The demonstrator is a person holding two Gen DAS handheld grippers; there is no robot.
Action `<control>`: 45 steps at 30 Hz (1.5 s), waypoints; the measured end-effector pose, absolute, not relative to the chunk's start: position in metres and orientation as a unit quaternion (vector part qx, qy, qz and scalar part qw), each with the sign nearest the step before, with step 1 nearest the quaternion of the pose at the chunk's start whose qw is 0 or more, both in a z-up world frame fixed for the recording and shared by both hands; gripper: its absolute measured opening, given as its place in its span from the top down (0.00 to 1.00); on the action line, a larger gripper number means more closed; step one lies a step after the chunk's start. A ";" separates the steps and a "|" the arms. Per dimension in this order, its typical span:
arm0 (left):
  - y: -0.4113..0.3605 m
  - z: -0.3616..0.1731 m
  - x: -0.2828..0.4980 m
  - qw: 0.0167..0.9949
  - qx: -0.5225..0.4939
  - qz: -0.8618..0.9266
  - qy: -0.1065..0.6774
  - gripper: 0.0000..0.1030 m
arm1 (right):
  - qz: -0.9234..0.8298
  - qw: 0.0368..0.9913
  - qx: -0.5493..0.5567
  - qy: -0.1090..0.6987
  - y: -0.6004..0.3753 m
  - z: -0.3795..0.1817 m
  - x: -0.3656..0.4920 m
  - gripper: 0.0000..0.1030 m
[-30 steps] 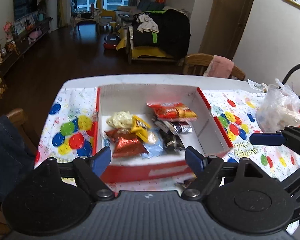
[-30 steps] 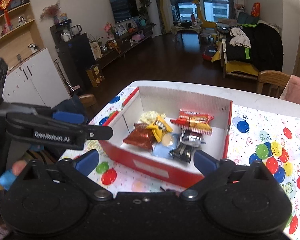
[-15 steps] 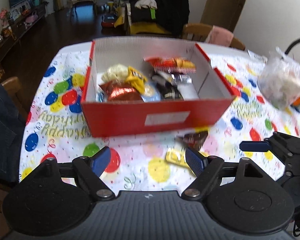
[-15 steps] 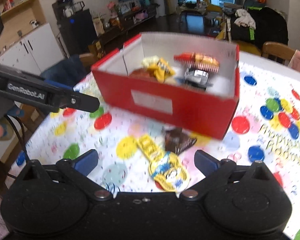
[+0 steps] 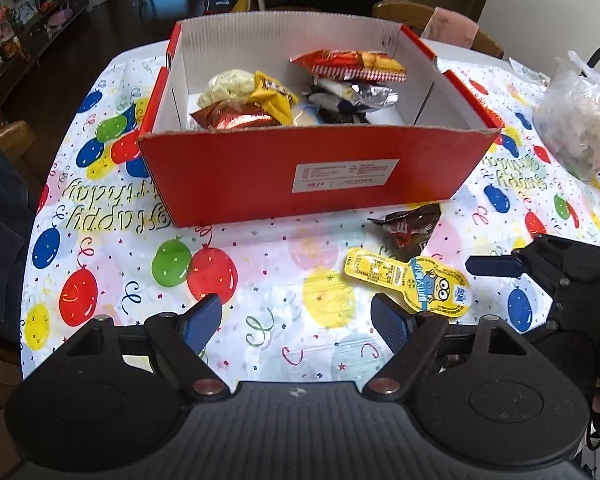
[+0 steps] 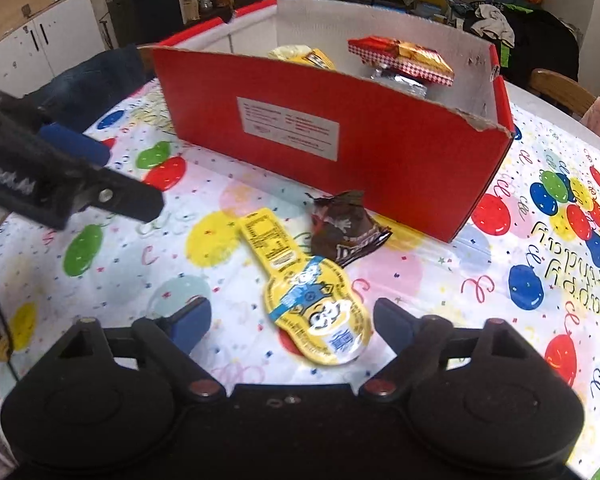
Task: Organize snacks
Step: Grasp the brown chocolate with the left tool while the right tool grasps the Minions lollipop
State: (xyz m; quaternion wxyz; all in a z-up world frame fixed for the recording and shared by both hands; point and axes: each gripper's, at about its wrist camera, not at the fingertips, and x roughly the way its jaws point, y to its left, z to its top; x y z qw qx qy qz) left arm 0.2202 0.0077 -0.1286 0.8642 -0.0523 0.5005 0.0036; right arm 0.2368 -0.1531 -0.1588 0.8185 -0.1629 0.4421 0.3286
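Observation:
A red cardboard box [image 5: 260,168] [image 6: 380,160] stands on the balloon tablecloth and holds several snack packets [image 5: 332,66]. In front of it lie a flat yellow Minions snack pack [image 5: 410,282] [image 6: 304,286] and a brown M&M's bag [image 5: 410,228] [image 6: 346,230]. My left gripper [image 5: 296,322] is open and empty, low over the cloth, left of the yellow pack. My right gripper [image 6: 292,322] is open with the yellow pack's round end between its fingers. The right gripper also shows at the right in the left wrist view [image 5: 548,276].
A clear plastic bag [image 5: 580,120] of items sits at the table's right. Wooden chairs [image 5: 440,24] stand behind the table; one with dark jeans [image 6: 96,76] is at the left. The table's near edge is just below both grippers.
Both grippers have pulled back from above the box and dropped low to the tablecloth in front of it. The yellow pack and brown bag have come into view.

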 end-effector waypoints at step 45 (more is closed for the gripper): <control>-0.084 -0.175 0.329 0.834 -0.008 -0.072 0.547 0.27 | 0.273 0.811 -0.092 0.509 -0.248 -0.152 0.221 0.50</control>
